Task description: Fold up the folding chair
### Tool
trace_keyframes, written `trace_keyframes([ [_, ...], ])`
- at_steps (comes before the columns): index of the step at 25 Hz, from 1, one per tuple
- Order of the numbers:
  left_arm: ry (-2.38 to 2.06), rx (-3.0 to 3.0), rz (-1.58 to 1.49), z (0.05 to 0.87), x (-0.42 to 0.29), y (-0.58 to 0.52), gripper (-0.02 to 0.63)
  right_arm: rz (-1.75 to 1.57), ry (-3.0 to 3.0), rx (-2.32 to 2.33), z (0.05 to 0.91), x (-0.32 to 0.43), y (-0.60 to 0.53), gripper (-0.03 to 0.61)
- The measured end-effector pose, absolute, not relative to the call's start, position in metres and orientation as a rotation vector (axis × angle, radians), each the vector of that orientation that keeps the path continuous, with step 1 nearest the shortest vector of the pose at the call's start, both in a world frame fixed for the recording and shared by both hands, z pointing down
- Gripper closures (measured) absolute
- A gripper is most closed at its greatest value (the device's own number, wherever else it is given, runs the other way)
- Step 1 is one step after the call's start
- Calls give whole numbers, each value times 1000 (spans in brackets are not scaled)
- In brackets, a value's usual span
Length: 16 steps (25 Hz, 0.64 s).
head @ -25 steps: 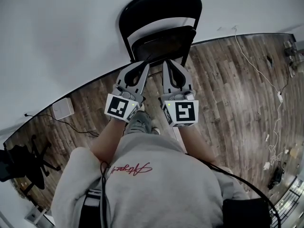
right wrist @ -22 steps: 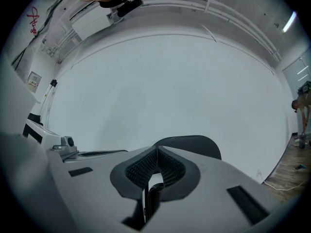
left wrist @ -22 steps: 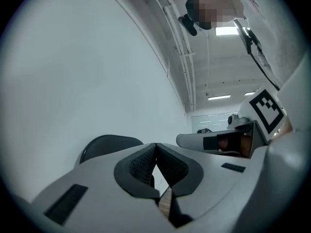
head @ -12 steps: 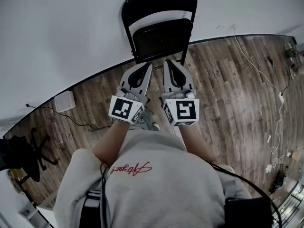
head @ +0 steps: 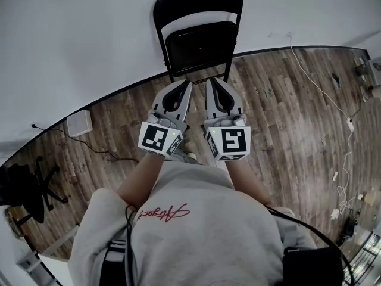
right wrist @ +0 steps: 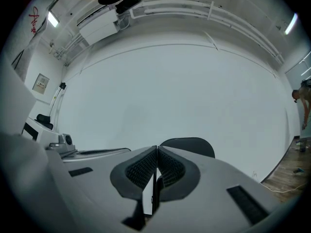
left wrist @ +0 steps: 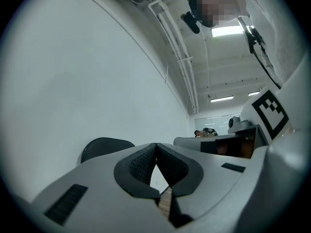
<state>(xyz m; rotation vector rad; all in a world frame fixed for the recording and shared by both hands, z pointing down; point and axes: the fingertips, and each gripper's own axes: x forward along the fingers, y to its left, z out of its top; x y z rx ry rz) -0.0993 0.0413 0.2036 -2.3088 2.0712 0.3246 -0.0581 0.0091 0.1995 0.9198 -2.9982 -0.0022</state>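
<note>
Back from the folding chair (head: 199, 31), left gripper (head: 189, 84) and right gripper (head: 209, 81) have withdrawn, fingers (left wrist: 138, 165) pressed together.

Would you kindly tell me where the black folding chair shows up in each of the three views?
Head view: the folding chair stands at top centre, against the wall.
Left gripper view: only its rounded backrest shows, at lower left.
Right gripper view: the backrest sits low, just right of centre.
Shared landmark: the white wall behind the chair.
</note>
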Motion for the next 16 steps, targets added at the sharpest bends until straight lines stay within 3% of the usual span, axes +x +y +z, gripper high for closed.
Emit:
trace_keyframes([
  [16,2059,-2330,334,200,-105,67,598,-15,-3008,905,192,-68,40,560],
])
